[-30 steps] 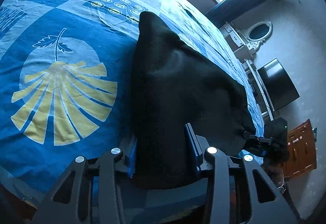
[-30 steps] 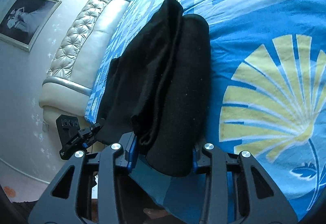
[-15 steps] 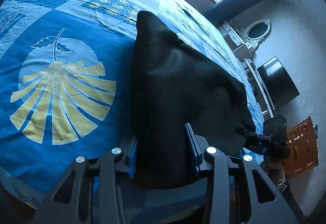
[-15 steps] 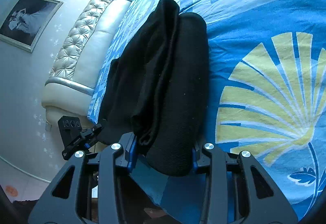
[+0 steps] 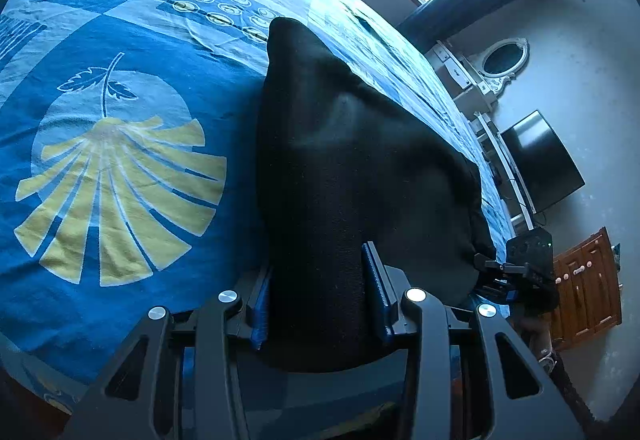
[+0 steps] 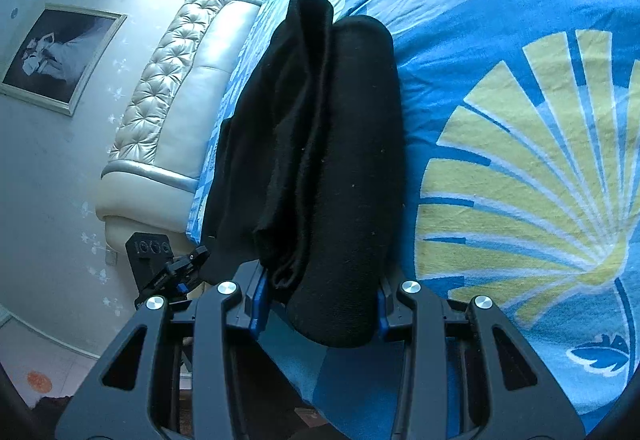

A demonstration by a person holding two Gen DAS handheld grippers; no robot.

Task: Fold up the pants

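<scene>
The black pants [image 5: 340, 160] lie folded in a thick bundle on the blue patterned bedspread [image 5: 112, 168]. My left gripper [image 5: 318, 300] is shut on one near corner of the bundle, blue pads pressed on the cloth. My right gripper [image 6: 318, 300] is shut on the other near corner of the pants [image 6: 320, 144], where several folded layers show. Each gripper shows in the other's view: the right gripper [image 5: 516, 272] at the pants' far edge, the left gripper [image 6: 168, 268] at the lower left.
A padded white headboard [image 6: 180, 88] and a framed picture [image 6: 56, 56] stand to the left in the right wrist view. A dresser with an oval mirror [image 5: 500, 60], a dark screen [image 5: 540, 160] and a wooden cabinet [image 5: 588, 280] line the wall beyond the bed.
Both grippers keep their hold on the pants. The views have shifted only slightly; the bundle sits about where it was.
</scene>
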